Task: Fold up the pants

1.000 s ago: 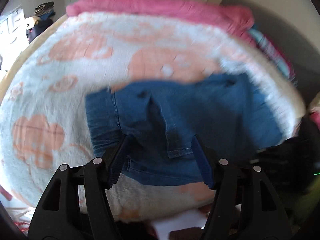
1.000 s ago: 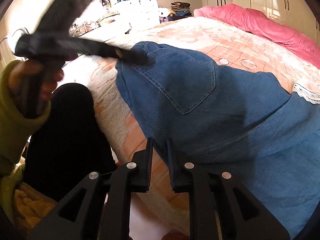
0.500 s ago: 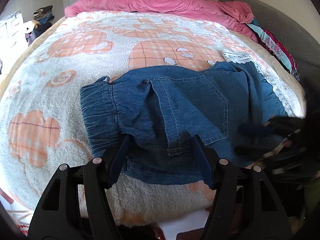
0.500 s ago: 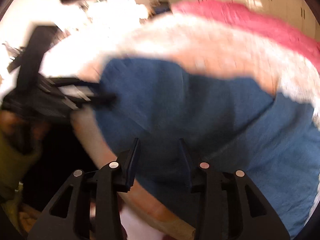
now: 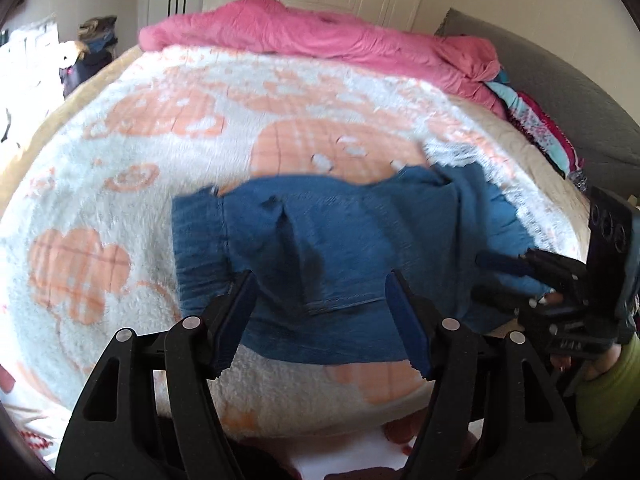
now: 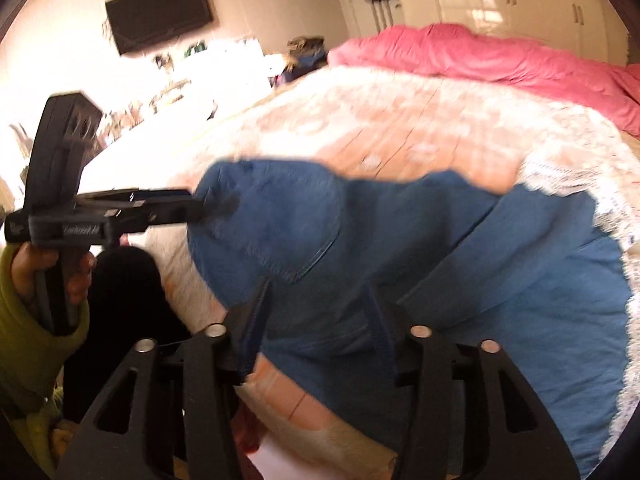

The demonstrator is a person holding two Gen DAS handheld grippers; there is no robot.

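Observation:
Blue denim pants (image 5: 328, 256) with white lace hems lie on the bed near its front edge, waistband to the left in the left wrist view; they also fill the right wrist view (image 6: 440, 264). My left gripper (image 5: 320, 320) is open, its fingers straddling the pants' near edge just above the fabric. My right gripper (image 6: 316, 332) is open over the pants' near edge. The right gripper also shows at the right of the left wrist view (image 5: 496, 276), and the left gripper at the left of the right wrist view (image 6: 224, 204), by the waistband.
The bed carries a white and orange fleece blanket (image 5: 160, 128). A pink duvet (image 5: 320, 36) is bunched at the far end, and colourful clothes (image 5: 536, 128) lie at the right. A wall television (image 6: 160, 12) and cluttered furniture stand to the left.
My right gripper has opened from nearly shut to wide open over the pants' edge. The left gripper stayed open and drew back slightly from the pants.

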